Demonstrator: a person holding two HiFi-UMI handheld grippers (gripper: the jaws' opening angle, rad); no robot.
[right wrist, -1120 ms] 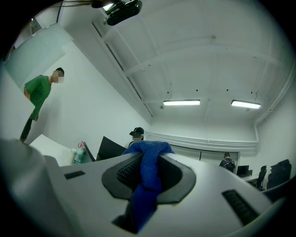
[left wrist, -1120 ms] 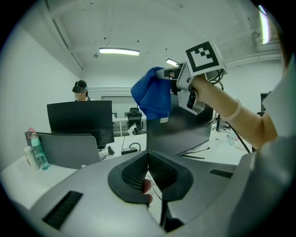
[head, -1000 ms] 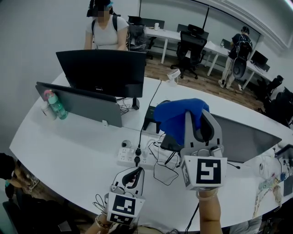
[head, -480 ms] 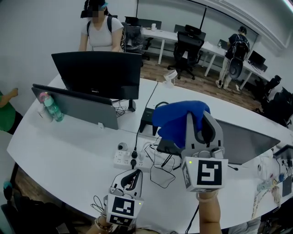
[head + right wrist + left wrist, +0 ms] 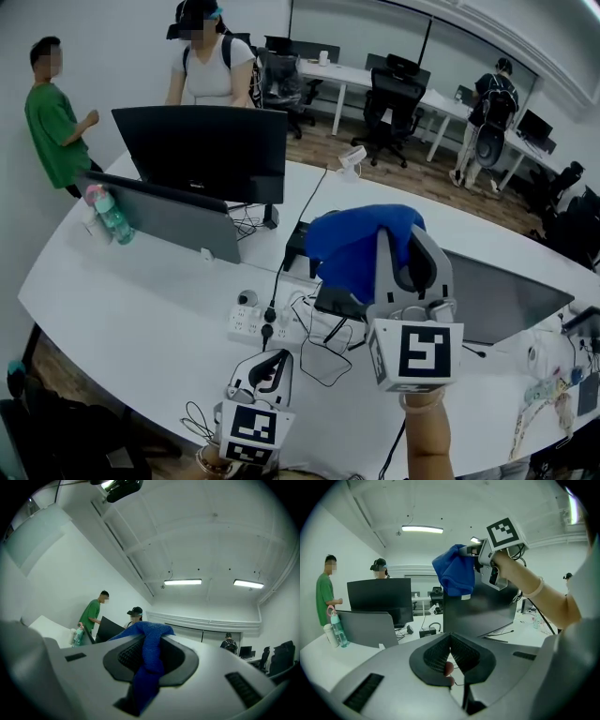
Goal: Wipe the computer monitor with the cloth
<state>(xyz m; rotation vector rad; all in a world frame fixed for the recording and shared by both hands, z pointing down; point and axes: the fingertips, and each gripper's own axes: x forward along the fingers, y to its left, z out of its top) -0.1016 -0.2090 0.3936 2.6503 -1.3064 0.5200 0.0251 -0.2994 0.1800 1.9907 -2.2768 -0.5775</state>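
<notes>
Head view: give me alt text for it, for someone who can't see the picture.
The right gripper holds a blue cloth up at the left end of a dark monitor on a curved white desk. The left gripper sits lower, shut and empty, near a power strip and tangled cables. Other monitors, a bottle and people fill the background.

Cable tangle [image 5: 330,330] before monitor [image 5: 492,295]
</notes>
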